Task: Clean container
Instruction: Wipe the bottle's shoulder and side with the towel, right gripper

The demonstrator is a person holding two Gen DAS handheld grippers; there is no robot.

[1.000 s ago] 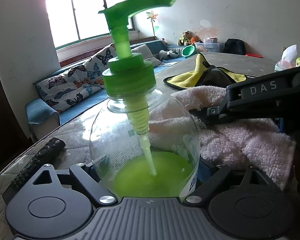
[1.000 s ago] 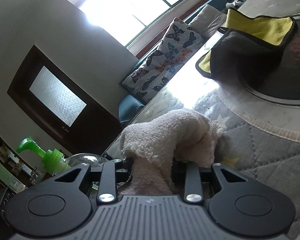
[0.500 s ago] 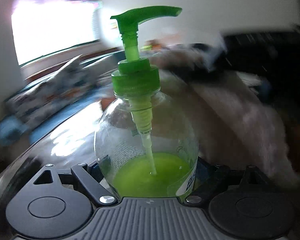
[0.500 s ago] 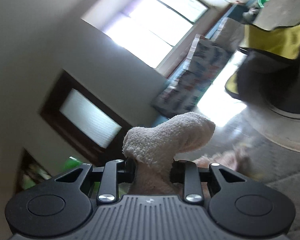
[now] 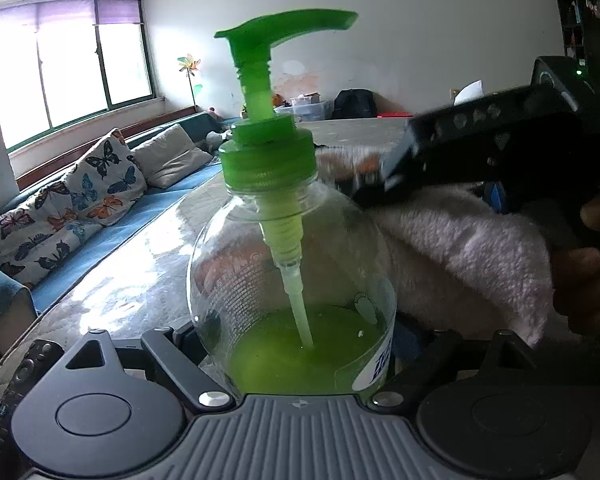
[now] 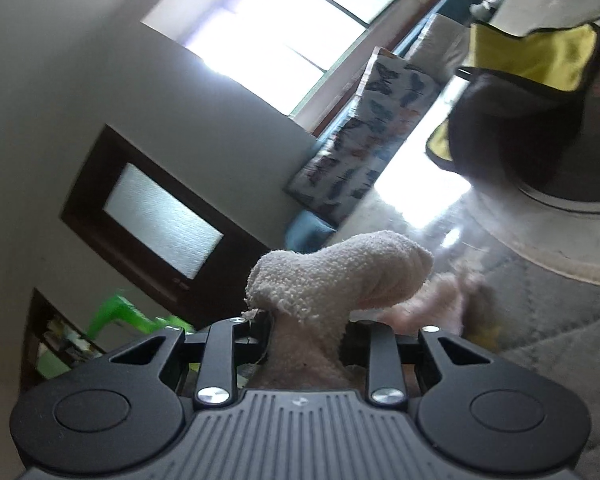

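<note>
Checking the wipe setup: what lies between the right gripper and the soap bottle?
In the left wrist view, only the pink towel it grips, draped against the bottle; right gripper.

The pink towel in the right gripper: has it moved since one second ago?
Yes. The pink towel has been lifted off the table; before, it lay there.

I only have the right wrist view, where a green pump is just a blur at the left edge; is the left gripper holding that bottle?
Observer: Yes, the left gripper is shut on the soap bottle, jaws around its lower body.
Operator: How full is it?
Observer: Green liquid fills only the bottom; the rest is clear.
Operator: Where is my towel relative to it?
Observer: The pink towel drapes close behind the bottle's right side; I cannot tell whether they touch.
</note>
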